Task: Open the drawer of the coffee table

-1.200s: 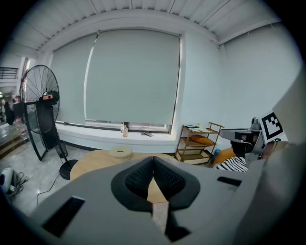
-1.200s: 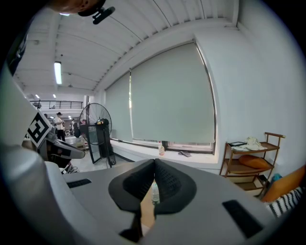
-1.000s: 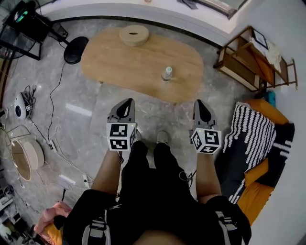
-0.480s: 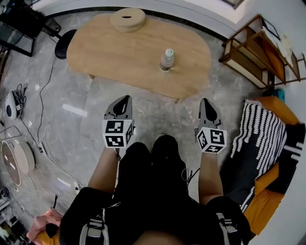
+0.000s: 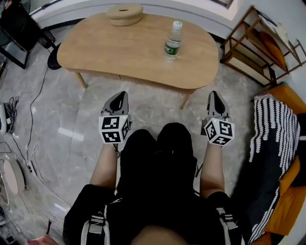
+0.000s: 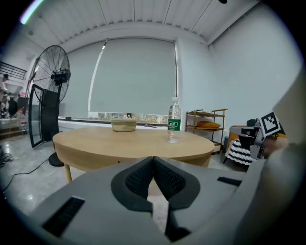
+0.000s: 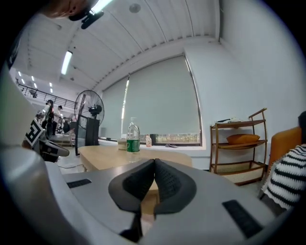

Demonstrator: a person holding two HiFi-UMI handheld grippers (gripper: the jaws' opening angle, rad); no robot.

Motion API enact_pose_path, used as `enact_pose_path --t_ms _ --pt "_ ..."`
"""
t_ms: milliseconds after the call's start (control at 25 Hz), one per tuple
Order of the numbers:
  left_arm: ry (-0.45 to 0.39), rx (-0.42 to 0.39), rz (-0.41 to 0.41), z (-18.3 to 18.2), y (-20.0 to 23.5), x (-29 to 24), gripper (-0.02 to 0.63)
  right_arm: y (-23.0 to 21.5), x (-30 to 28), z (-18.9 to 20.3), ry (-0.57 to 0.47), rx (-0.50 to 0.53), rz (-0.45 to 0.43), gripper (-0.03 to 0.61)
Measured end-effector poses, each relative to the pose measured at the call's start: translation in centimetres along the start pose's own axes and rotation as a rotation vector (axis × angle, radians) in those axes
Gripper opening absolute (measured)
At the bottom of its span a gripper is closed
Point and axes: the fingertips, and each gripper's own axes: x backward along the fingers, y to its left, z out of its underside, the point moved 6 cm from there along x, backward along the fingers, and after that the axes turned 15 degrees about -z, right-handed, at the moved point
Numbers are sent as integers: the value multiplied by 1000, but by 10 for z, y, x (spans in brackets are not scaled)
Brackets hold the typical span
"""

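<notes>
Fingers of the left gripper (image 5: 121,95) are pressed together on nothing; the right gripper (image 5: 213,94) is the same, empty. Both point at the counter (image 5: 119,52) just ahead, apart from it. It carries a bottle (image 5: 172,40) and a bowl (image 5: 125,14).

Coffee table (image 5: 129,48), upper centre: pale wood, matt, smooth. Bottle (image 5: 173,40): clear plastic (green label, slightly glossy). Floor (image 5: 71,119): grey stone-look tiles, glossy, showing reflections. Throw (image 5: 272,143), right edge: striped knitted cloth, rough.
</notes>
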Motion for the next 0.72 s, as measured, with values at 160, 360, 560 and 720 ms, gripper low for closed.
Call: enact_pose_path --t_ms 160,360,560,720 --pt "15 -6 22 9 1 11 21 13 25 4 57 1 -18 15" --pt "-22 28 68 22 -6 8 21 10 39 20 75 -2 -91 15" --pt "-18 191 236 42 -9 0 21 7 36 42 98 -36 -200 17" --pt "-11 594 458 64 0 -19 96 0 17 63 130 -105 -282 113"
